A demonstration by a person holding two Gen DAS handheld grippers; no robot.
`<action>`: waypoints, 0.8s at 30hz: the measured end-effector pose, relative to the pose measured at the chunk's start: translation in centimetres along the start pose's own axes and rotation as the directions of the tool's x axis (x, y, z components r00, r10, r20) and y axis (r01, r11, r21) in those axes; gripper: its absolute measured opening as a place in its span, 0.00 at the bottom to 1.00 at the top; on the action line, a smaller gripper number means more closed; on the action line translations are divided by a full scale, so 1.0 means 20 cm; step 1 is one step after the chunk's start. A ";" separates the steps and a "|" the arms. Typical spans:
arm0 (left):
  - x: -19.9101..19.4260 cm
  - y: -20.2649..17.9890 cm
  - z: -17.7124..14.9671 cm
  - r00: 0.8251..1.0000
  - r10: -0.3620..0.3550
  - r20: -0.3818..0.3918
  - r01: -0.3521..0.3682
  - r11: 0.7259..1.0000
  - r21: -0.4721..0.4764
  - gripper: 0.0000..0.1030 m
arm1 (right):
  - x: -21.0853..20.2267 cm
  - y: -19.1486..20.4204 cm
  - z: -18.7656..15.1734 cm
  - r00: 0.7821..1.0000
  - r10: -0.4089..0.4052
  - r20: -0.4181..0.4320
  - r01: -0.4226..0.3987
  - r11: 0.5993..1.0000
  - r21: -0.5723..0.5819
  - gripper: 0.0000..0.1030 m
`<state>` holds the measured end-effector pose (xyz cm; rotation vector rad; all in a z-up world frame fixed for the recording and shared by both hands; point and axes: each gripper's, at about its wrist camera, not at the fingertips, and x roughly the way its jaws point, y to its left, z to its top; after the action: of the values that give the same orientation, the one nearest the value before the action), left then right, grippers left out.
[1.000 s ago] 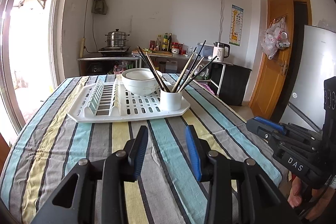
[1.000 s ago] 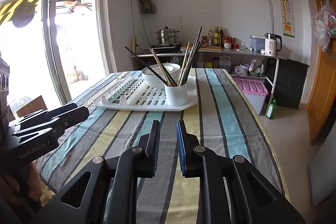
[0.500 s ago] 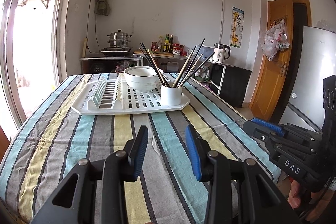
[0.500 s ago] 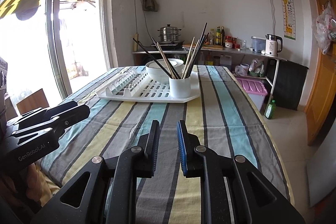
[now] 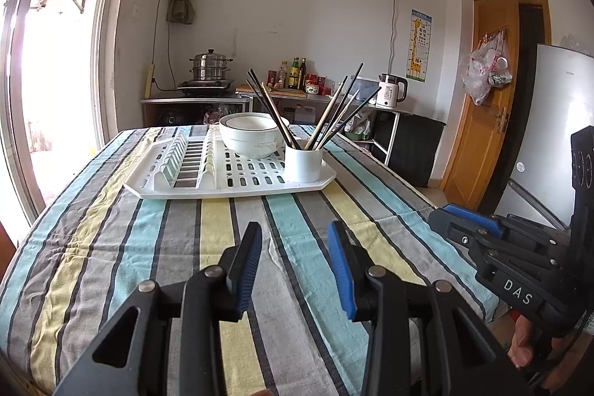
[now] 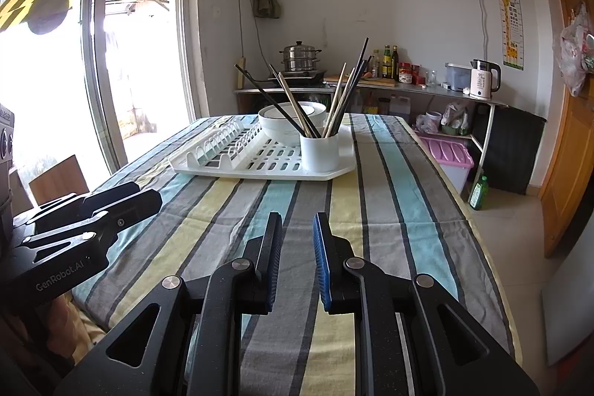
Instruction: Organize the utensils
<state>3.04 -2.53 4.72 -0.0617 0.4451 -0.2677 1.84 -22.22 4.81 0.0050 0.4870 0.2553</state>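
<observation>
A white cup holds several dark and light chopsticks. It stands on the near right corner of a white drying rack, with a white bowl behind it. My left gripper is open and empty, over the striped tablecloth well short of the rack. My right gripper is open and empty, also short of the rack. Each gripper shows in the other's view: the right and the left.
The striped cloth covers the whole table. A counter with a steamer pot, bottles and a kettle stands at the back wall. A pink bin and a green bottle are on the floor at the right.
Both grippers have drawn back and lower, away from the rack, which now looks smaller and farther. Both stay open and empty.
</observation>
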 end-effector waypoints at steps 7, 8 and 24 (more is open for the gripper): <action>0.01 -0.01 -0.01 1.000 0.004 -0.008 -0.003 1.000 0.009 0.38 | 0.01 0.00 -0.01 1.000 -0.001 -0.005 0.001 1.000 -0.002 0.17; 0.01 -0.01 -0.01 1.000 0.002 -0.011 -0.002 1.000 0.010 0.38 | 0.01 0.00 -0.01 1.000 -0.001 -0.004 0.001 1.000 -0.002 0.17; 0.02 -0.03 -0.03 0.999 0.024 -0.022 -0.023 0.999 0.027 0.38 | 0.00 0.01 -0.01 1.000 -0.001 -0.003 0.001 1.000 -0.004 0.17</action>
<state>3.07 -3.14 4.15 -0.0269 0.4636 -0.2514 1.74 -22.13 4.61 0.0001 0.4894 0.2550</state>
